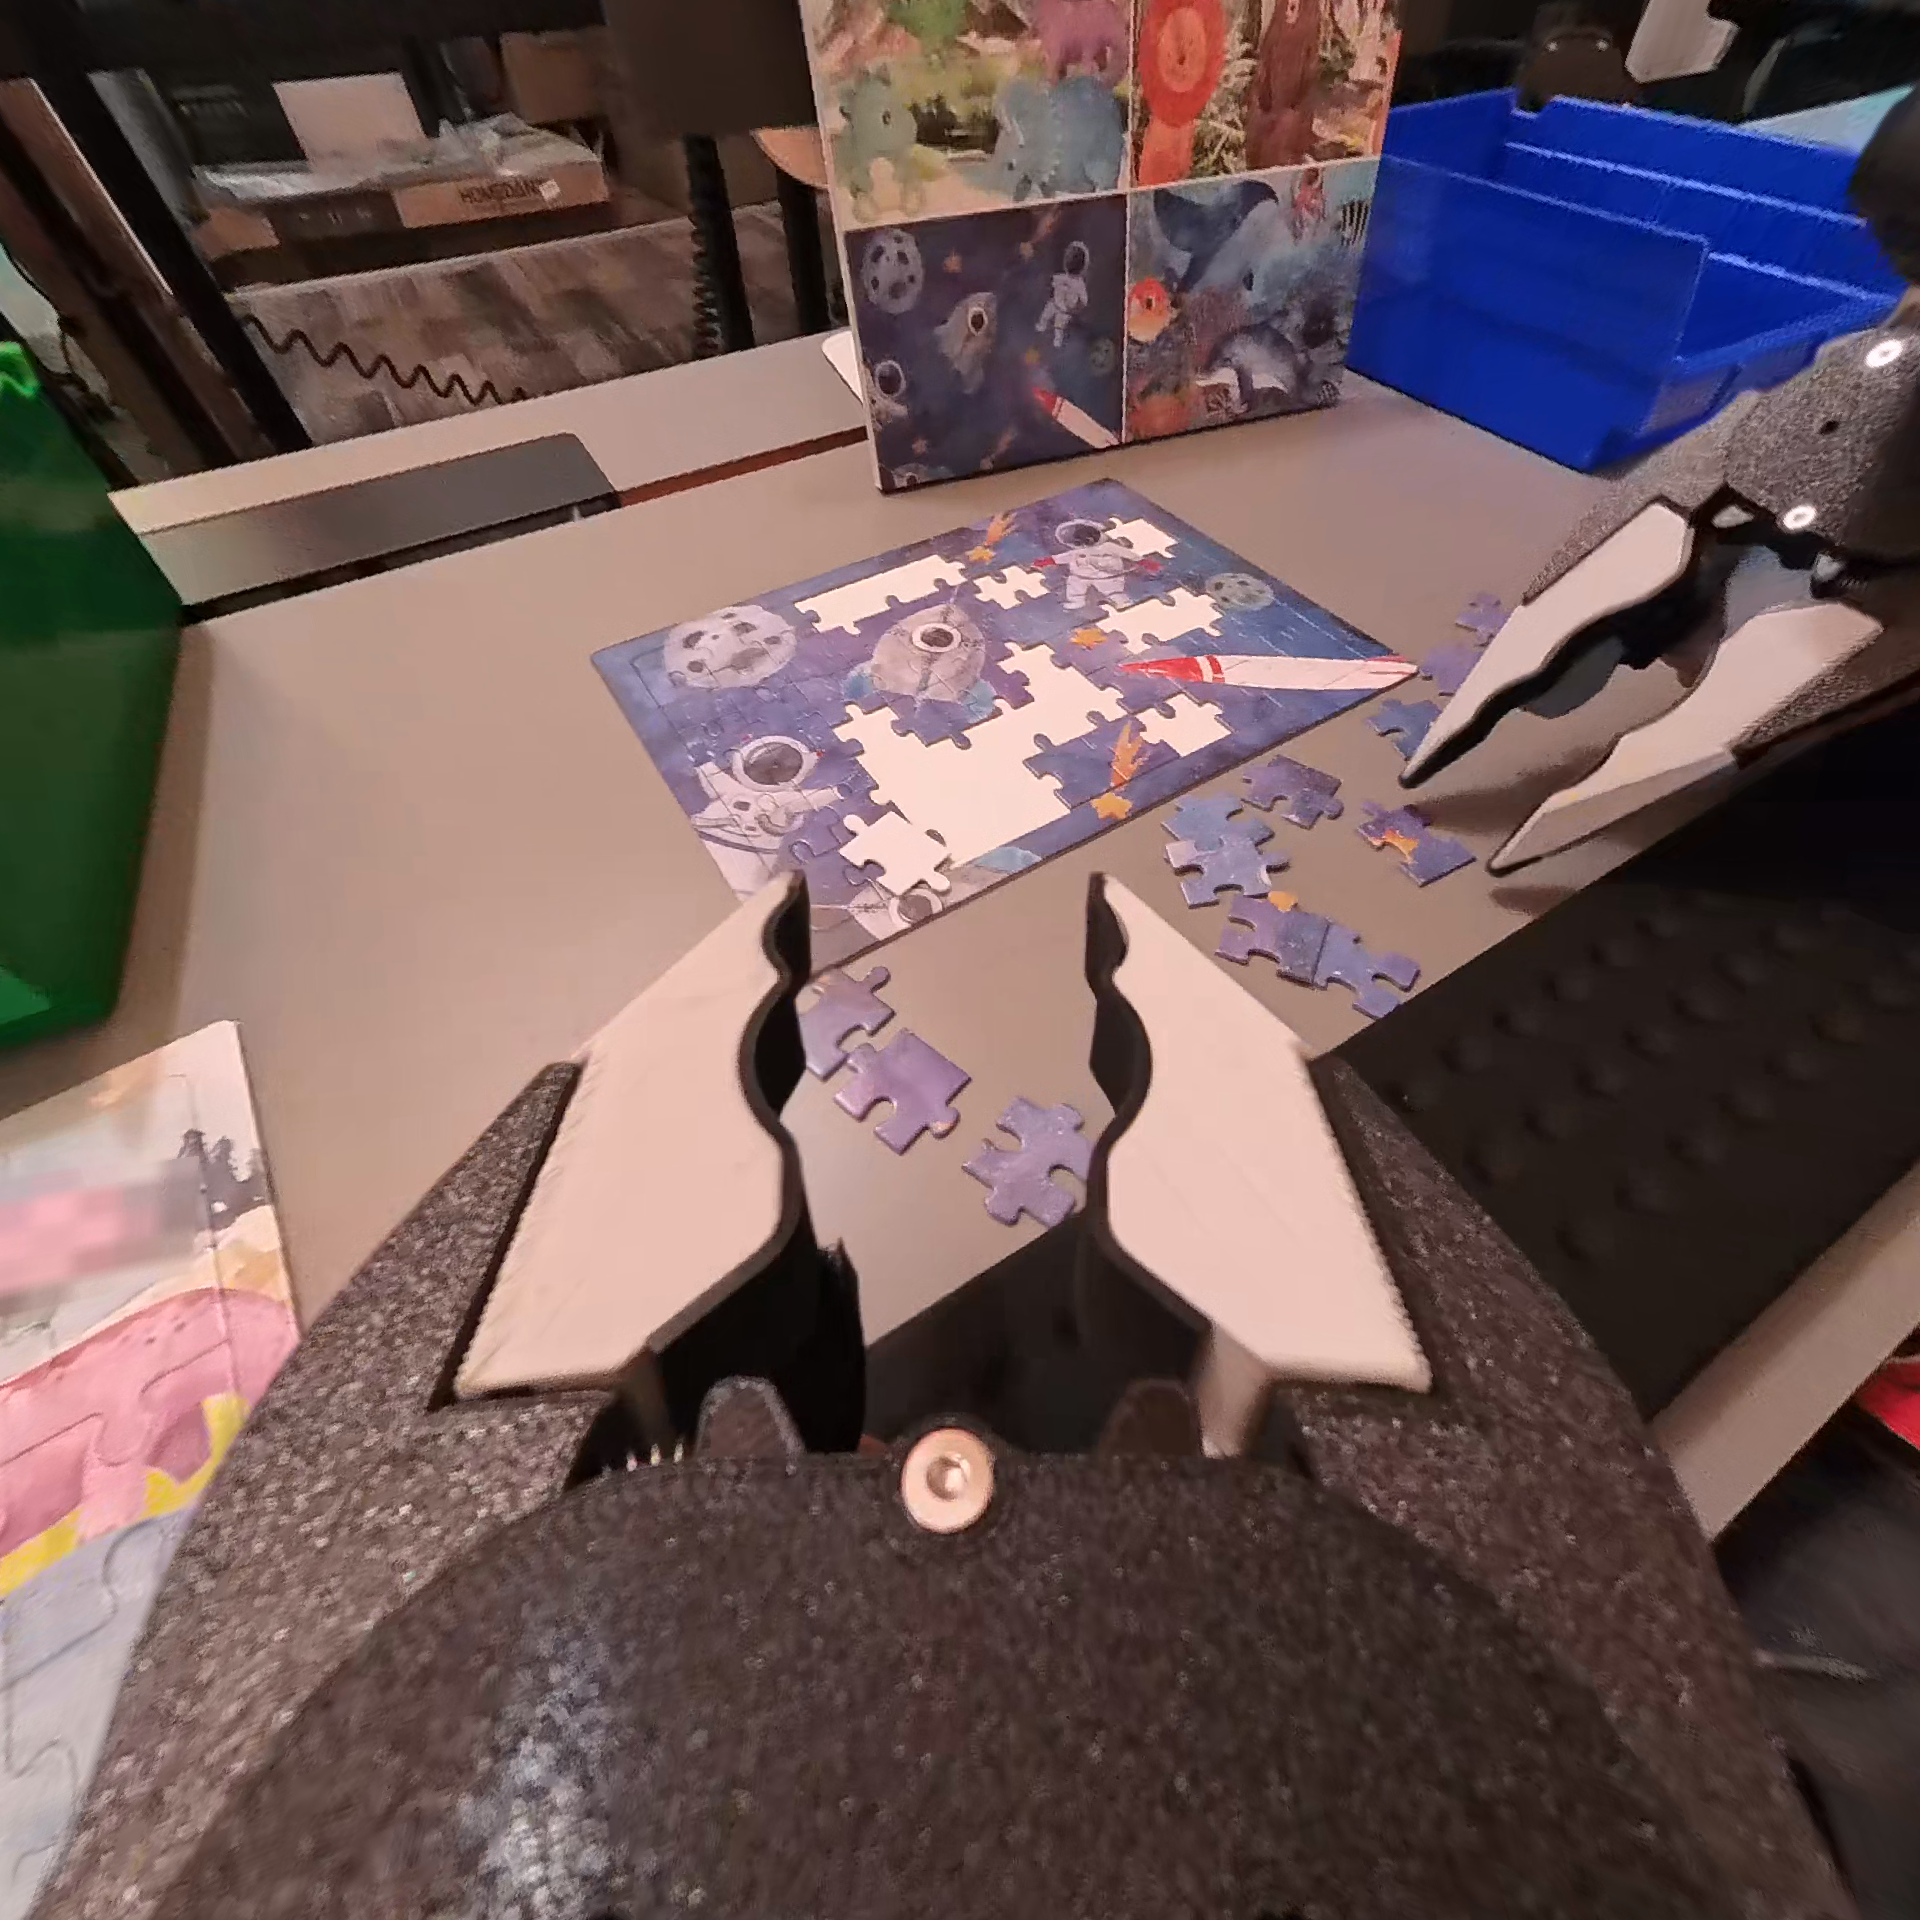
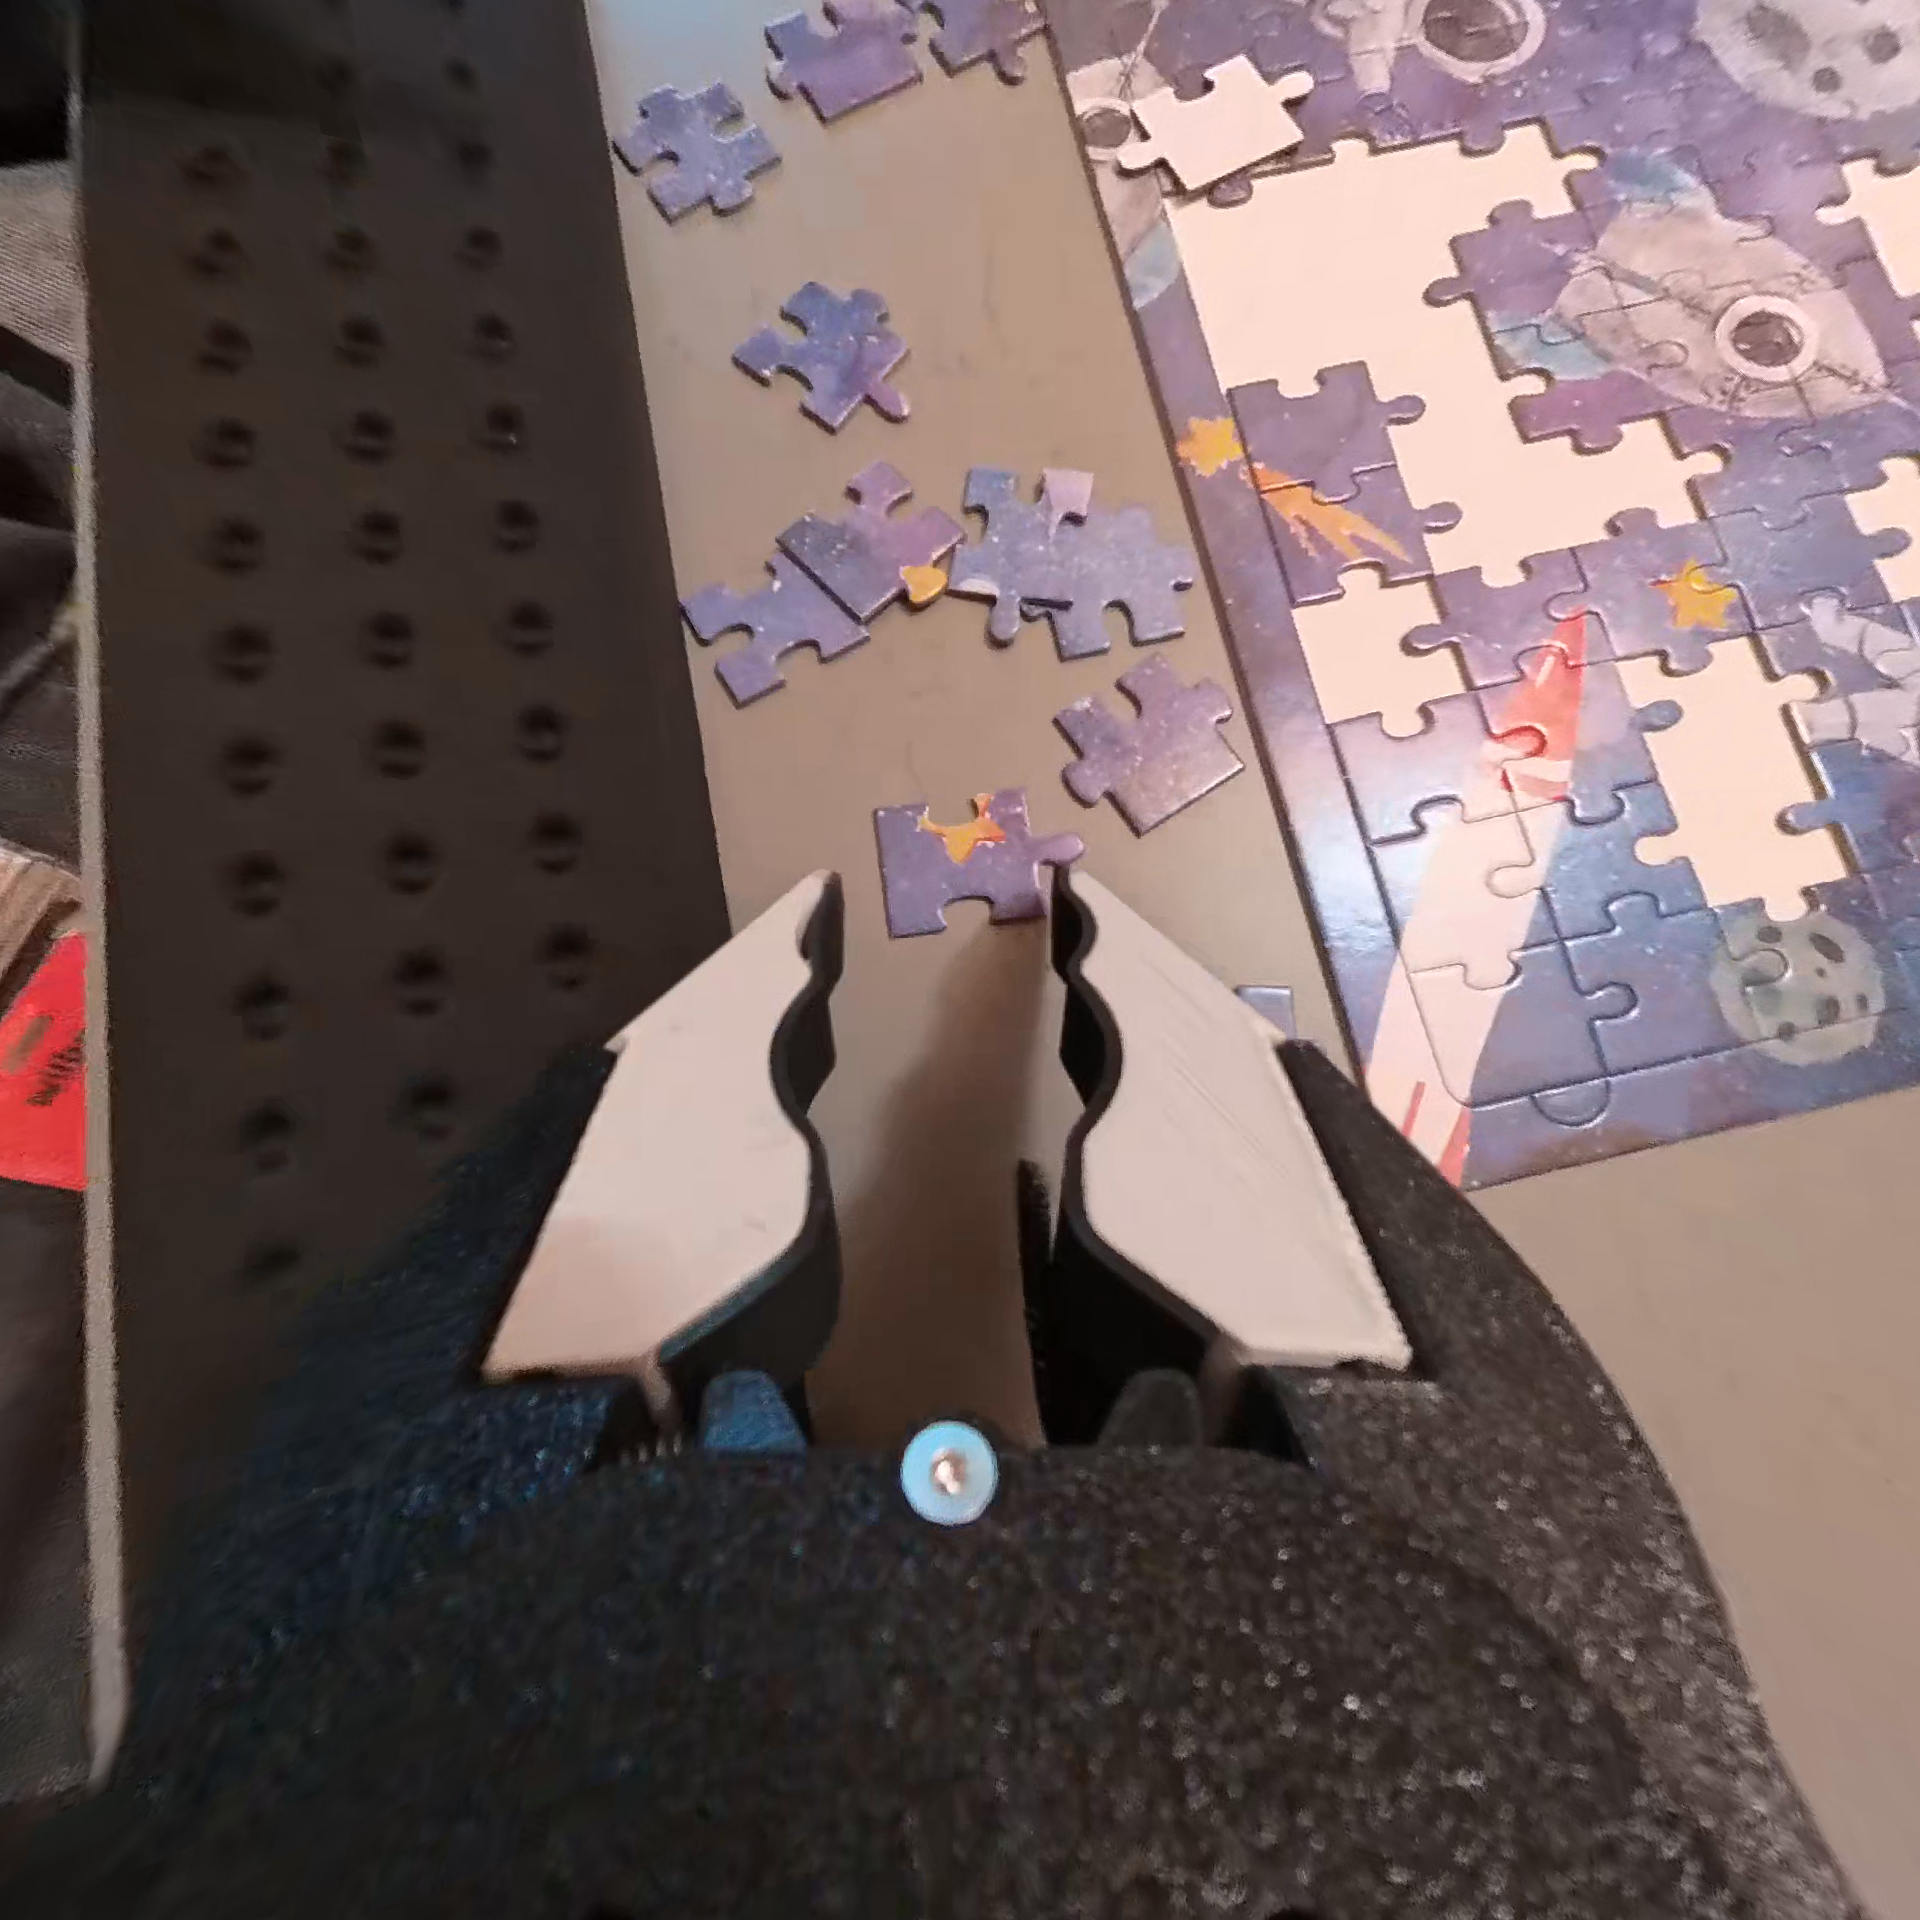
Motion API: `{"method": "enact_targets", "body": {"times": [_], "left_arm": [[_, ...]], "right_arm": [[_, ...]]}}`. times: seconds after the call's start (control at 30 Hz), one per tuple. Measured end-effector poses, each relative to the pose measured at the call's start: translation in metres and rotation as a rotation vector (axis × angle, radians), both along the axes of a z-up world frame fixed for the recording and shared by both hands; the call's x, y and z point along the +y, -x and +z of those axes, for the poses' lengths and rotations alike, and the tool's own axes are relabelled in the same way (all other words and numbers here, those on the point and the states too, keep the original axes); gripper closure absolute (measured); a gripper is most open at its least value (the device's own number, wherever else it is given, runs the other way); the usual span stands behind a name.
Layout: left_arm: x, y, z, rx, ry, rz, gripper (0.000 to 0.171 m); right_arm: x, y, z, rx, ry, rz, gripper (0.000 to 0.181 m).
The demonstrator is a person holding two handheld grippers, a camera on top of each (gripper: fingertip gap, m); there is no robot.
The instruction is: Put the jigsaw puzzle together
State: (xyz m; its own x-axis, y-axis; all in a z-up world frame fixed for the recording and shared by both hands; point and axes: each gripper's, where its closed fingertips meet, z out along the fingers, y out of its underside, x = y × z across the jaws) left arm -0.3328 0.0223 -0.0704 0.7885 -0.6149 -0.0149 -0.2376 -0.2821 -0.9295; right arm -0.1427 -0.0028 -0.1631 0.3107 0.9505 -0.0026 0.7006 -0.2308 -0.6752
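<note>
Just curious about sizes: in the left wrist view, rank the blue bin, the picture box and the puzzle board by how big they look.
1. puzzle board
2. picture box
3. blue bin, cut off by the frame edge and the right gripper, so its rank is unsure.

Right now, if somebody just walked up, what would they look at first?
Probably the half-done space puzzle in the middle of the grey table, with astronauts, a rocket and big white holes where pieces are missing. Next, the loose blue pieces scattered beside it. The right gripper hangs over them with open, empty jaws, its tips near a piece with an orange star, and the colourful puzzle box stands behind.
</note>
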Motion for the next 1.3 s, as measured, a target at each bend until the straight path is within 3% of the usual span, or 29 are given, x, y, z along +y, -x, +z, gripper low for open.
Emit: {"method": "enact_targets", "body": {"times": [0.3,0.6,0.8,0.93,1.1,1.2,1.3], "left_arm": [[-0.012,0.004,-0.009,-0.009,0.016,-0.007,0.118],[-0.036,-0.004,-0.009,-0.086,0.093,-0.024,0.118],[-0.043,-0.018,-0.010,-0.056,0.121,-0.048,0.118],[-0.014,-0.015,-0.019,0.152,0.113,-0.060,0.118],[0.041,-0.019,-0.070,0.402,0.267,-0.286,0.117],[0.070,-0.025,-0.080,0.405,0.295,-0.393,0.117],[0.079,-0.034,-0.082,0.383,0.316,-0.507,0.121]], "right_arm": [[0.007,0.004,-0.008,0.000,0.014,0.027,0.136],[0.007,0.000,-0.007,-0.024,-0.029,0.022,0.151],[0.008,0.001,0.019,0.049,-0.075,-0.017,0.151],[0.017,0.007,0.039,0.150,-0.107,-0.086,0.151],[0.011,0.007,0.023,0.113,-0.073,-0.053,0.151],[0.007,0.004,0.017,0.098,-0.052,-0.028,0.151],[-0.003,0.003,0.006,0.060,0.006,0.019,0.151]]}}
